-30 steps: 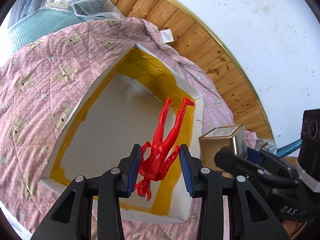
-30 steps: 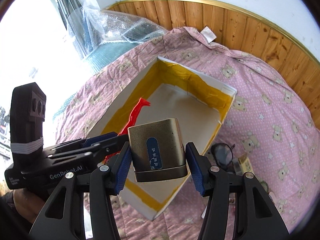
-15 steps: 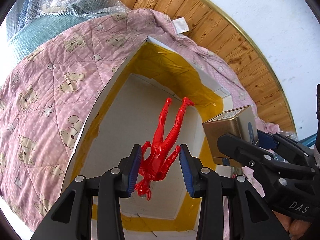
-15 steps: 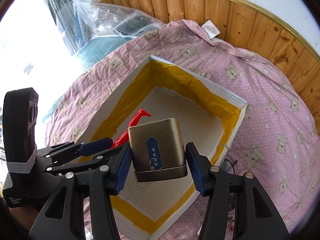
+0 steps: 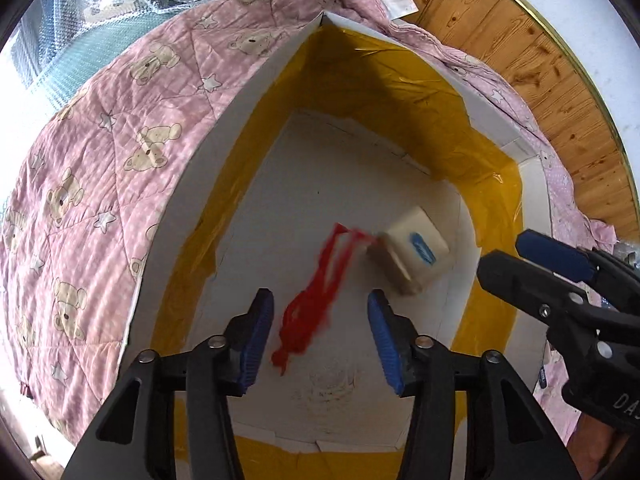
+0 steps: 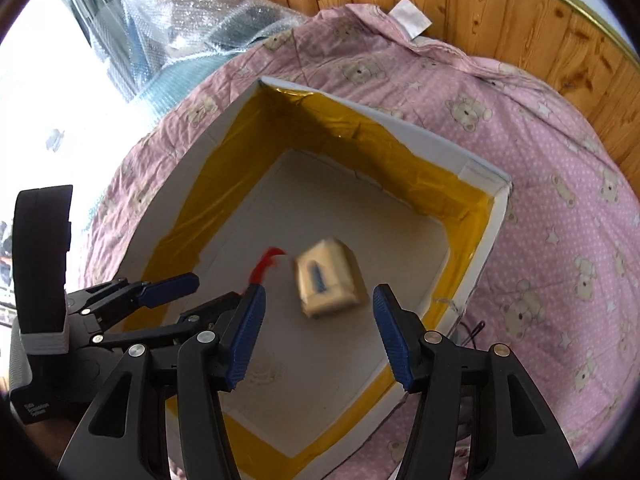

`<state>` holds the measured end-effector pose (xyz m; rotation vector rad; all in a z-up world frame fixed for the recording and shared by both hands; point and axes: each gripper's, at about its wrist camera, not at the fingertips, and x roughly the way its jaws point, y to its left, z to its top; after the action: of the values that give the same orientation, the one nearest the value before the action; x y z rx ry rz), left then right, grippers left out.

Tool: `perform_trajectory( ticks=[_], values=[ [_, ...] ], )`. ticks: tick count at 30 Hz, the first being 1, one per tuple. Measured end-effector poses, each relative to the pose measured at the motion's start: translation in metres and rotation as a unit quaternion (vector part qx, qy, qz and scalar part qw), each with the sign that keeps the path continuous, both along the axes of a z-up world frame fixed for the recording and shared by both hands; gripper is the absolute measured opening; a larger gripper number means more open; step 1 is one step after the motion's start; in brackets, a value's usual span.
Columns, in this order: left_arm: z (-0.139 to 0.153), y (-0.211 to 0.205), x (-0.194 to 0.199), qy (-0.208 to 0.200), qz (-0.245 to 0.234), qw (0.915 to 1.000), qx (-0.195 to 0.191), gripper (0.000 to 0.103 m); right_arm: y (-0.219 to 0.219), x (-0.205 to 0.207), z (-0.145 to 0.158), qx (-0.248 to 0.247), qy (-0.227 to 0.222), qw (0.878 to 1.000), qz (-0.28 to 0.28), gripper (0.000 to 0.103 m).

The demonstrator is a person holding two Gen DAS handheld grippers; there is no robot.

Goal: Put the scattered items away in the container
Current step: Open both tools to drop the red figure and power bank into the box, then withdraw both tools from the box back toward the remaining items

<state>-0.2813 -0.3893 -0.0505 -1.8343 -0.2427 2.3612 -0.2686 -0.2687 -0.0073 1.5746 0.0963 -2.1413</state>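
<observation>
A white box (image 5: 208,168) (image 6: 448,152) with yellow tape on its inner walls lies on the pink bear quilt. Both grippers hover above it. My left gripper (image 5: 320,336) is open; below it a red toy figure (image 5: 316,300) shows blurred inside the box, free of the fingers. My right gripper (image 6: 318,336) is open too. A gold tin (image 6: 330,280) (image 5: 412,254) with a blue label appears blurred in the box, beside the figure's feet (image 6: 266,264). The right gripper (image 5: 552,268) shows at the right of the left wrist view, the left gripper (image 6: 168,292) at the left of the right wrist view.
The pink quilt (image 6: 560,160) surrounds the box. Bubble wrap (image 6: 200,28) lies at the back left. A wooden wall (image 6: 500,4) runs behind. A dark thing (image 6: 472,330) lies on the quilt just past the box's right corner.
Both grippers have opened over the box. The red figure and the gold tin have left the fingers and dropped into the box, both motion-blurred.
</observation>
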Motion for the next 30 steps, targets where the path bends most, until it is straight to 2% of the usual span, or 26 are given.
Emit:
perform_trajectory(
  ticks=[3,9,18,30],
  values=[
    [0.002,0.002,0.003,0.001,-0.003,1.0000,-0.007,0.053,0.006,0.010,0.002,-0.018,-0.009,1.000,-0.005,0.059],
    [0.000,0.002,0.005,-0.002,-0.004,0.9999,-0.010,0.066,0.008,0.025,0.006,-0.033,-0.017,0.999,-0.008,0.060],
    [0.014,-0.009,0.017,0.004,-0.002,1.0000,-0.001,0.066,0.010,0.043,0.018,-0.042,-0.006,0.999,-0.004,0.060],
    [0.038,-0.011,0.058,0.024,-0.006,0.9997,0.000,0.066,0.014,0.084,0.037,-0.051,0.011,0.999,-0.007,0.060]
  ],
)
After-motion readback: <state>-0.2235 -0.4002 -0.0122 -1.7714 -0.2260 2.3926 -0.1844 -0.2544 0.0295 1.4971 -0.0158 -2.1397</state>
